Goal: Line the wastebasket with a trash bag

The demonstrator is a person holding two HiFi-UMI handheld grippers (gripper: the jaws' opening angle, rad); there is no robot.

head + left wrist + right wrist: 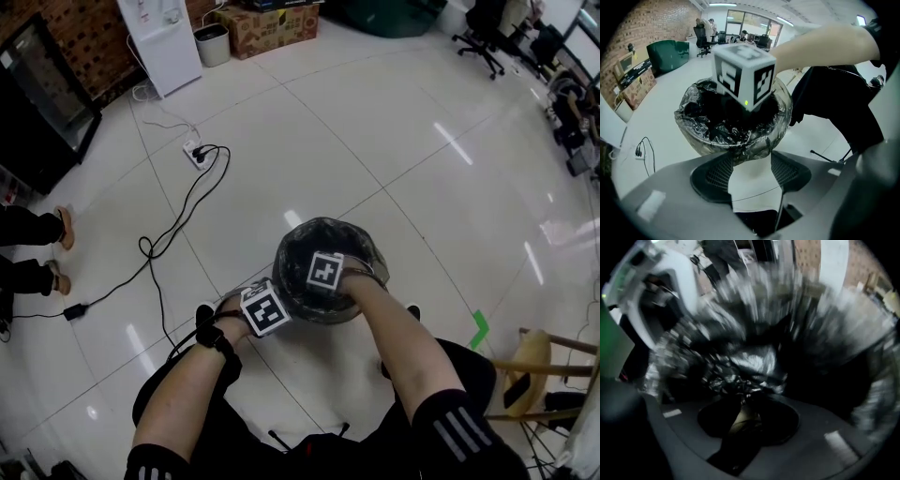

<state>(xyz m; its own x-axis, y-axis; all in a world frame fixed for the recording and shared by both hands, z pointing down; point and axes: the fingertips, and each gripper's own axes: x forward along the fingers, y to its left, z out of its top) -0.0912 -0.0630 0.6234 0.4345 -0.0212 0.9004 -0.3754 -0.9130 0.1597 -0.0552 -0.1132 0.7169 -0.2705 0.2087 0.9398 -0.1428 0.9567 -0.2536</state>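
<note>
Closest to the person, the left gripper [750, 158] hangs at the near rim of the wastebasket [323, 228]. Its jaws are apart, with the bag-covered rim just at their tips, not pinched. The trash bag [717, 129] already sits inside, its black film folded out over the rim wherever the rim shows. Further in, the right gripper [746, 398] points down into the wastebasket, jaws slightly parted; crumpled film lies at their tips, seemingly unclamped, though this view is blurred. The lining looks nearly done, with pressing the film down and tidying the rim seemingly left. The wastebasket stands on the white floor [375, 141].
</note>
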